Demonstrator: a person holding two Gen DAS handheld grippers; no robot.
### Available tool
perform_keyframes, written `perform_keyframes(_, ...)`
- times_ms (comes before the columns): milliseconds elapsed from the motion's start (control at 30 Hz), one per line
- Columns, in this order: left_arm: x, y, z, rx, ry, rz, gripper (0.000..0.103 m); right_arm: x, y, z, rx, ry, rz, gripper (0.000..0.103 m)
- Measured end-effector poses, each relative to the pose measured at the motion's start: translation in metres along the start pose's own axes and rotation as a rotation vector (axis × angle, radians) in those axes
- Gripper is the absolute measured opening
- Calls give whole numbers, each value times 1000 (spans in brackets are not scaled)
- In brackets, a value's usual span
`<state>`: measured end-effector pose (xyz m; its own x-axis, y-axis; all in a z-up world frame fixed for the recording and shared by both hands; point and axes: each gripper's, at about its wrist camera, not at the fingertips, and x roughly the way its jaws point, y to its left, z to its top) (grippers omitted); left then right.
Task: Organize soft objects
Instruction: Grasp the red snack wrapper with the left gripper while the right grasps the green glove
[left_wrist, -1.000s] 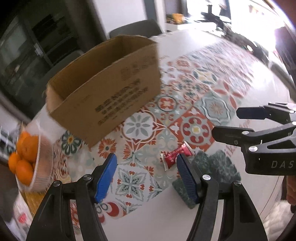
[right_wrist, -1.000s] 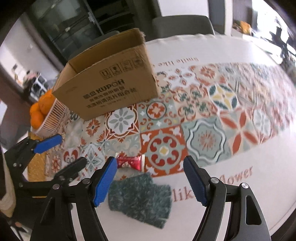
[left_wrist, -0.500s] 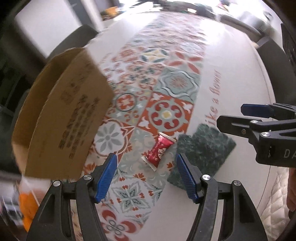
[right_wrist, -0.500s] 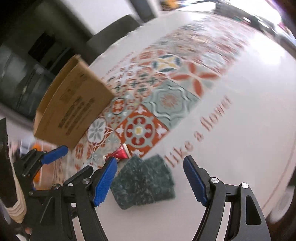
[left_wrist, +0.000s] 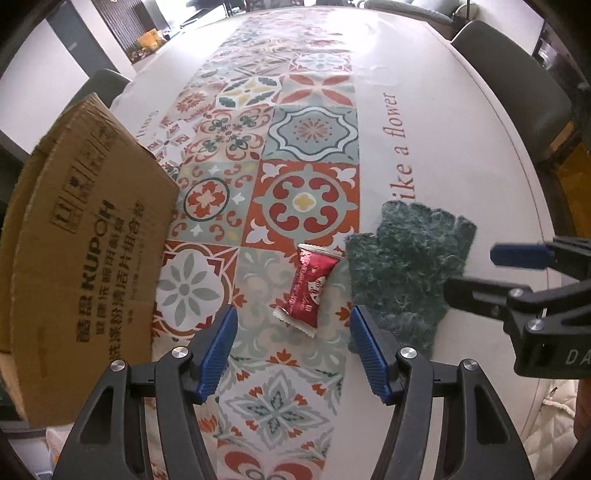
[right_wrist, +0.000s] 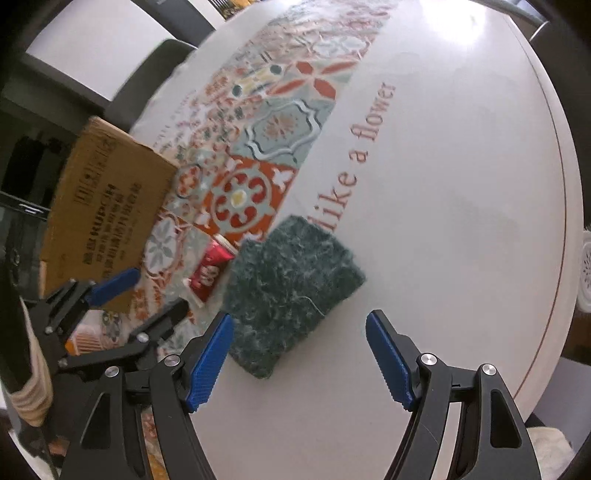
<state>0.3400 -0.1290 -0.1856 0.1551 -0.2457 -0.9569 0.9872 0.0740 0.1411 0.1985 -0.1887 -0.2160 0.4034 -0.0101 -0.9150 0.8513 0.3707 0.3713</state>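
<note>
A dark green knitted glove (left_wrist: 402, 266) lies flat on the white part of the table, and a red snack packet (left_wrist: 310, 288) lies beside it on the patterned tablecloth (left_wrist: 306, 199). An open cardboard box (left_wrist: 85, 258) stands at the left. My left gripper (left_wrist: 293, 317) hovers over the packet's near end with its jaws closing; the pads touch nothing. In the right wrist view, my right gripper (right_wrist: 297, 321) stands open over the near edge of the glove (right_wrist: 291, 273), holding nothing. There the packet (right_wrist: 210, 269), the box (right_wrist: 107, 218) and the left gripper (right_wrist: 147, 295) show at the left. The right gripper (left_wrist: 480, 271) enters the left wrist view from the right.
The round table's rim (right_wrist: 554, 206) curves along the right. Dark chairs (left_wrist: 517, 74) stand around the far side. A white latticed object (right_wrist: 587, 266) shows beyond the right rim.
Both views have rolled, so the box now sits far left. Both grippers have sunk toward the table; the packet and glove look larger. The left pads stand slightly closer together.
</note>
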Motion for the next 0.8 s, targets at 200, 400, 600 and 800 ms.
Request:
perform_keyframes(200,22,4,8,19,14,-30,55,25,-5,-2,67,72,25,75)
perform_keyframes(400,45,8,14,10,48,-82,50,36,-5,1,89,75,27,74)
perform_keyframes(600,58,6,20,3,46,-108,39,39,-1,8,44,50,42,62)
perform_keyframes(800,65,4,20,-31,46,-130,22,42,-2,13,8,46,94,49)
